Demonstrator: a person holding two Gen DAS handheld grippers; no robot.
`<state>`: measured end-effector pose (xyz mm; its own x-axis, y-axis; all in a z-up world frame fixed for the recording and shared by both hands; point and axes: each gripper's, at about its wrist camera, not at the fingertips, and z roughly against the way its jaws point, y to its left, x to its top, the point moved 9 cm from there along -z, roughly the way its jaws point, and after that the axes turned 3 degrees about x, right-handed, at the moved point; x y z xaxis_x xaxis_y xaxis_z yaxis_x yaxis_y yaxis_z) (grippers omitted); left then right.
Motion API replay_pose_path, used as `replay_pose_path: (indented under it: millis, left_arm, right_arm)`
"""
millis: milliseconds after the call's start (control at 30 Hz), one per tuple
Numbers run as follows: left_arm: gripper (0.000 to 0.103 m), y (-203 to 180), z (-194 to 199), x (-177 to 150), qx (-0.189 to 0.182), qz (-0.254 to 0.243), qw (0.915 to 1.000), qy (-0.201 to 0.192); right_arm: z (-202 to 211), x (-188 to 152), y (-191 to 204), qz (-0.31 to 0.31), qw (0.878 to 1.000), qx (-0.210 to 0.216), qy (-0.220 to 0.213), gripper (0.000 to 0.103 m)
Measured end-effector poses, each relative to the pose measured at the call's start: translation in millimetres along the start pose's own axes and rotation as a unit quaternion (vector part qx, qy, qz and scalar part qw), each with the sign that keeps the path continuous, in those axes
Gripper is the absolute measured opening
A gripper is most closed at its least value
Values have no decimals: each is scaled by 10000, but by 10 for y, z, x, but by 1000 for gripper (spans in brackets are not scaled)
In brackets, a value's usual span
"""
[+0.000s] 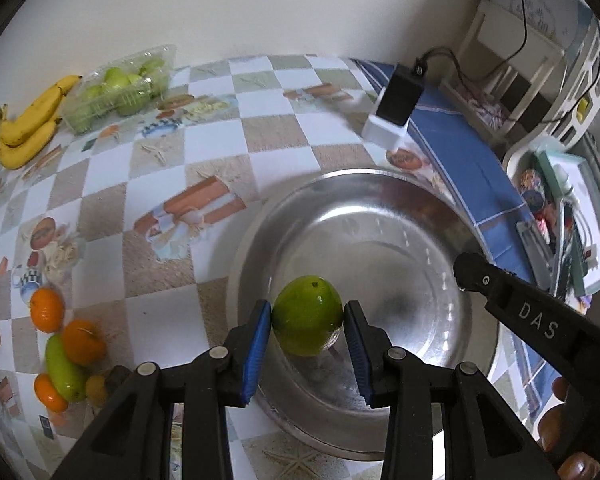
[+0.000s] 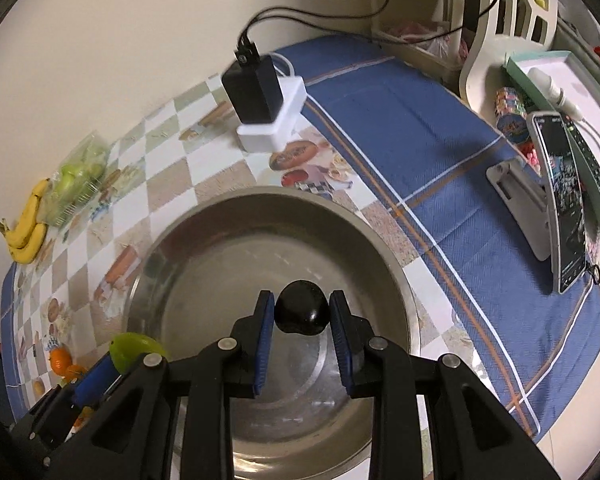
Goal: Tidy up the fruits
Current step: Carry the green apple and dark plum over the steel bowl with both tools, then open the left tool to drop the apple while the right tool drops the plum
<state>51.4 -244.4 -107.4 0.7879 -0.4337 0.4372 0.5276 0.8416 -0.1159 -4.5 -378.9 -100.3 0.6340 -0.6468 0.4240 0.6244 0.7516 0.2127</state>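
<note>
Left claw (image 1: 307, 320): pinches the round green fruit (image 1: 307, 315) above the wide steel bowl (image 1: 400, 216).
Right claw (image 2: 301, 314): pinches the glossy black fruit (image 2: 301, 313) over the same bowl (image 2: 204, 248).
Writing: "DAS" on right claw's black arm (image 1: 538, 320).
Far counter (image 1: 220, 140): yellow bananas (image 1: 28, 124).

"DAS" in raised letters on right gripper (image 1: 540, 320), just right of bowl (image 1: 380, 216). Nothing else legible.
</note>
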Motion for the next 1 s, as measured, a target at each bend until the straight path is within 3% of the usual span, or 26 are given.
replay_pose_path:
  millis: [200,767,867,1000]
  left_arm:
    - [40,-12,-129,-91,80,-54,9998,176]
    - [42,-34,-162,-110,103,-171,9995,226]
    - [51,-43,-103,-80,82,-174,9997,137]
    - [54,-29,-36,-51,91,-150,9998,60]
  right_arm:
    - [-152,-84,-34,40,9996,-156,231,30]
    - [-180,-118,-36,90,9992,-237,324,30]
    - [-162,-98,-36,59,9994,-211,272,46]
    - [-119,-77,-34,15,9996,-184,196,47]
